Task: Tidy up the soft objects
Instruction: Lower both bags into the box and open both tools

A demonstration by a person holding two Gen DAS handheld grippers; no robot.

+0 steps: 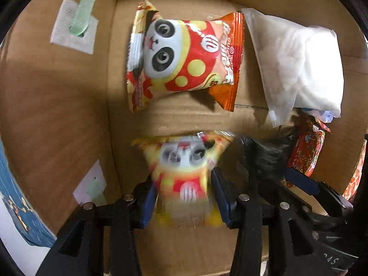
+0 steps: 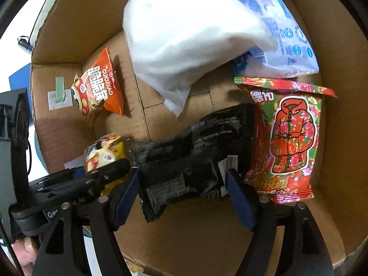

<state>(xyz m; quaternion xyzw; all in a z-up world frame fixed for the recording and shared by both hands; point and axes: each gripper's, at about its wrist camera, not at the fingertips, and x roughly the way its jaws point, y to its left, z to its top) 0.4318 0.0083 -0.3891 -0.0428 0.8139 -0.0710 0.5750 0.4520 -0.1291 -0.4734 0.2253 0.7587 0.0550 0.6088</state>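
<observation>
Both grippers are inside a cardboard box (image 1: 57, 105). My left gripper (image 1: 184, 191) holds a yellow panda snack packet (image 1: 184, 172) between its blue pads; the packet is blurred and sits low over the box floor. It also shows in the right wrist view (image 2: 103, 151). My right gripper (image 2: 184, 191) straddles a black packet (image 2: 195, 151), pads at both its sides. An orange panda snack packet (image 1: 184, 55) lies on the box floor ahead, also in the right wrist view (image 2: 99, 85). A white soft pack (image 1: 299, 64) lies to its right.
A red floral snack packet (image 2: 287, 138) lies against the right wall of the box (image 2: 333, 138). A white and blue plastic pack (image 2: 287, 27) sits behind the white soft pack (image 2: 184, 34). Taped paper patches (image 1: 73, 25) are on the left box wall.
</observation>
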